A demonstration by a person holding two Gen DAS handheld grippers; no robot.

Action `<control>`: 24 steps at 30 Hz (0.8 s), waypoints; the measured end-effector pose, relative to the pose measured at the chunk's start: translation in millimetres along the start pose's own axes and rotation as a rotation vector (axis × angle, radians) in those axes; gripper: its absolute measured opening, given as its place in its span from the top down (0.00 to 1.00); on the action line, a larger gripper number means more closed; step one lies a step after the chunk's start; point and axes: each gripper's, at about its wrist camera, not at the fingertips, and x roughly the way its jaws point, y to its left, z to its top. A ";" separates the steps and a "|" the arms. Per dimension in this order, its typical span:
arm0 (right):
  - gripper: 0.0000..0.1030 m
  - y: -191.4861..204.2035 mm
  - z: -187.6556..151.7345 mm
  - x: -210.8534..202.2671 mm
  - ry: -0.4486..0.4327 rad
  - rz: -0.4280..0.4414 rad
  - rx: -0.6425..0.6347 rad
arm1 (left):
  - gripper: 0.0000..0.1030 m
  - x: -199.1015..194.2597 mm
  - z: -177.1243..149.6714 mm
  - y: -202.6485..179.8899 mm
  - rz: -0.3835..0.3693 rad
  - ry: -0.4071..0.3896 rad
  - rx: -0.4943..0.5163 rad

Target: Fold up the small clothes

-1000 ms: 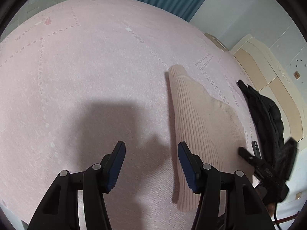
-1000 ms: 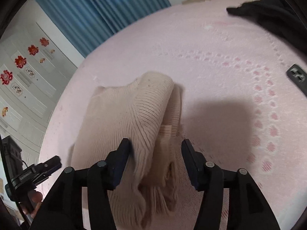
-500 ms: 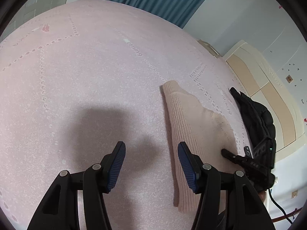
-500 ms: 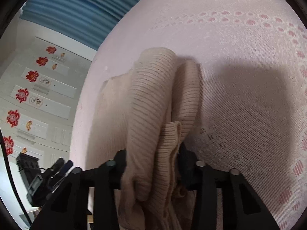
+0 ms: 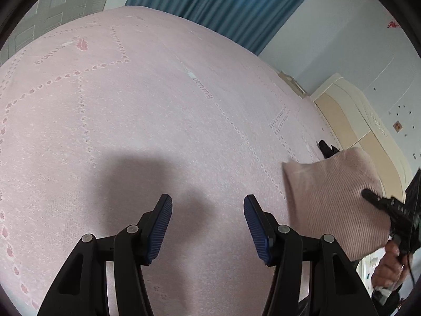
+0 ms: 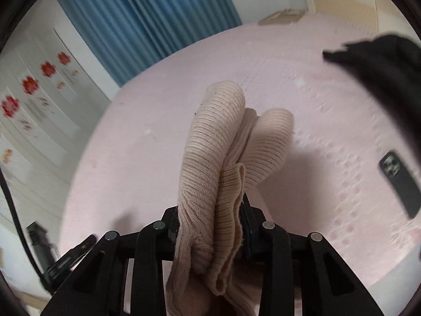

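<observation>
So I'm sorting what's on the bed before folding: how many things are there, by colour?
Beige: 1, the knit garment, held up in the right gripper
Black: 2, the dark garment and the phone, both lying on the pink bedspread
Total: 3

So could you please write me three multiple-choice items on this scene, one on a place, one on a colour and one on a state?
1. Where does the phone lie?
A. on the pink bedspread
B. on the floor
C. on the black garment

2. What colour is the curtain?
A. green
B. blue
C. white

3. What is the right gripper doing?
A. standing open and bare
B. pinching the phone
C. clamped on the beige knit

Answers: 1 A, it rests on the bedspread at the right; 2 B, blue pleats behind the bed; 3 C, the fingers squeeze the bunched knit, having just closed.
</observation>
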 end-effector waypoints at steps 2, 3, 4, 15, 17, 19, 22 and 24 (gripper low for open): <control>0.67 17.0 6.2 5.4 -0.002 -0.035 -0.020 | 0.47 1.2 2.1 4.5 -0.001 -0.003 0.004; 0.67 25.7 10.9 11.7 0.004 -0.022 -0.023 | 0.47 2.5 4.1 6.5 0.005 -0.002 0.018; 0.68 43.2 15.8 25.0 0.008 -0.005 -0.021 | 0.47 3.8 6.4 8.6 0.016 -0.005 0.032; 0.67 74.8 26.8 147.5 0.081 0.524 0.189 | 0.47 30.2 31.6 40.9 0.037 -0.018 0.018; 0.66 62.2 15.9 184.5 0.112 0.432 0.176 | 0.47 39.5 30.5 43.7 0.045 -0.002 0.041; 0.65 46.8 6.8 216.0 0.152 0.290 0.159 | 0.47 48.9 27.8 44.3 0.066 0.014 0.077; 0.66 20.8 -2.8 225.3 0.135 0.245 0.144 | 0.47 60.9 18.3 31.7 0.079 0.049 0.192; 0.62 14.5 -4.1 213.5 0.130 0.262 0.121 | 0.47 65.4 9.1 21.2 0.056 0.076 0.269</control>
